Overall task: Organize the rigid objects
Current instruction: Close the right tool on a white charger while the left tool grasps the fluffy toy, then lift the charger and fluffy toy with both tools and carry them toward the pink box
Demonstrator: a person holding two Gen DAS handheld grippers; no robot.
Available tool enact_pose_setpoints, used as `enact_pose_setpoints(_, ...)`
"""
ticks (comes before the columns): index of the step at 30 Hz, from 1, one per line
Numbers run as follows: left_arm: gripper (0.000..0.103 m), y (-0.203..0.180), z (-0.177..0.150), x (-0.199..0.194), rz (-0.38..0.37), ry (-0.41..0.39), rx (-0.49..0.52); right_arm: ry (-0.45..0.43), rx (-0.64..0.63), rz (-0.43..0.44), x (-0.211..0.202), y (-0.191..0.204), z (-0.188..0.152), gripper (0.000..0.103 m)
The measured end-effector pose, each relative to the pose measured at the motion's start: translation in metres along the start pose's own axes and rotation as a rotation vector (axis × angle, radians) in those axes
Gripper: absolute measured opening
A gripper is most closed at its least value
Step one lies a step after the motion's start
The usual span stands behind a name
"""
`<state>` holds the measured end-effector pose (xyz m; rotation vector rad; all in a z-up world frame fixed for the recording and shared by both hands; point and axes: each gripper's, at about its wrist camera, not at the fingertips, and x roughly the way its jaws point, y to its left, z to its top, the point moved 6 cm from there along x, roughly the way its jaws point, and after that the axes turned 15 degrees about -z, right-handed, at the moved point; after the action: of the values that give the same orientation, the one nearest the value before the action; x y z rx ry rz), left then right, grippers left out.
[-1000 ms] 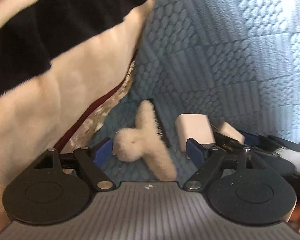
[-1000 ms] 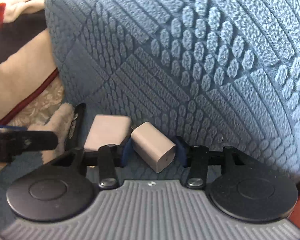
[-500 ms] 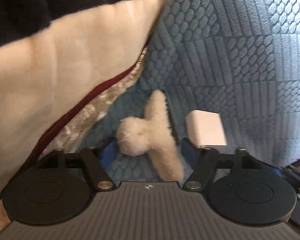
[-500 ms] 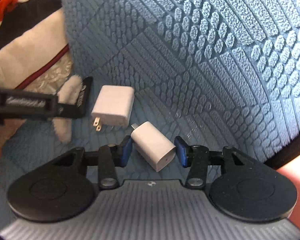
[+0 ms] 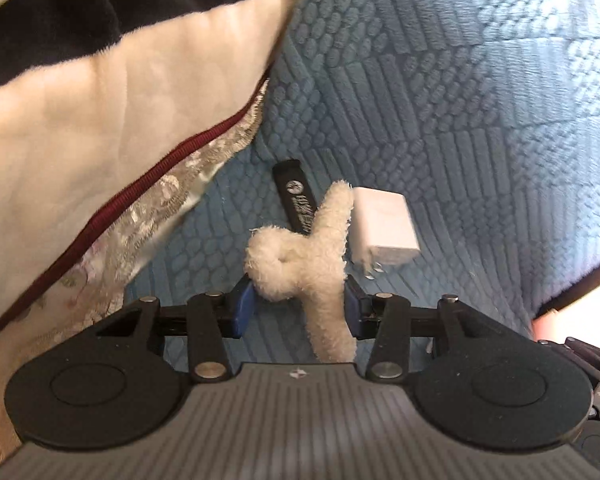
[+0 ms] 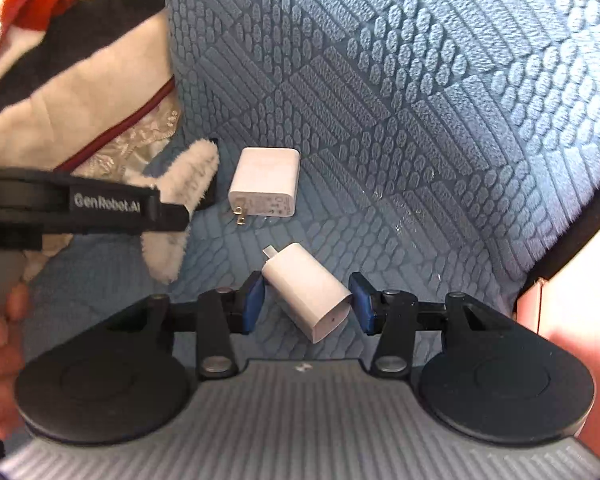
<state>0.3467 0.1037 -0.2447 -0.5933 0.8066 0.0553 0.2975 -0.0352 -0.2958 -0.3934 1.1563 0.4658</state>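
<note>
My left gripper (image 5: 299, 304) is shut on a fluffy cream hair clip (image 5: 308, 256) and holds it above the blue textured cushion (image 5: 460, 140). My right gripper (image 6: 306, 302) is shut on a small white charger (image 6: 306, 290), held tilted above the cushion. A larger white charger (image 6: 265, 188) with two prongs lies on the cushion beyond it; it also shows in the left wrist view (image 5: 382, 226). A black stick-shaped object with white print (image 5: 296, 200) lies next to it. The left gripper shows at the left of the right wrist view (image 6: 168, 208).
A cream and black plush pillow with a red seam (image 5: 100, 120) leans over the cushion on the left, also in the right wrist view (image 6: 72, 92). The cushion's dark edge (image 6: 572, 232) drops off on the right.
Both grippers have pulled back and up from the cushion with their objects. The left jaws have closed on the fluffy clip. The black stick under the clip is now uncovered.
</note>
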Motion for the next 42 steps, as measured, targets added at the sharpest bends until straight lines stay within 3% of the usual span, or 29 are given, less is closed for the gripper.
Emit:
enact_pose_setpoints(11,0.051,-0.018,-0.04,-0.035,-0.113,0.065,0.016,0.041,0.053,-0.043,-0.036,-0.001,-0.034,0.05)
enact_pose_setpoints(16,0.051,-0.022,-0.059,-0.056,-0.151,0.089,-0.003,0.008,0.002,-0.086,-0.061,-0.001,-0.051,0.05)
enact_pose_setpoints(24,0.051,-0.035,-0.078,-0.077,-0.17,0.091,0.022,-0.035,-0.014,-0.118,-0.099,-0.002,-0.074,0.05)
enact_pose_setpoints(33,0.051,-0.035,-0.106,-0.119,-0.207,0.074,0.003,-0.045,0.06,-0.114,-0.134,0.004,-0.089,0.05)
enact_pose_setpoints(42,0.051,-0.045,-0.114,-0.119,-0.202,0.09,0.032,0.02,0.172,-0.122,-0.124,0.0,-0.103,0.05)
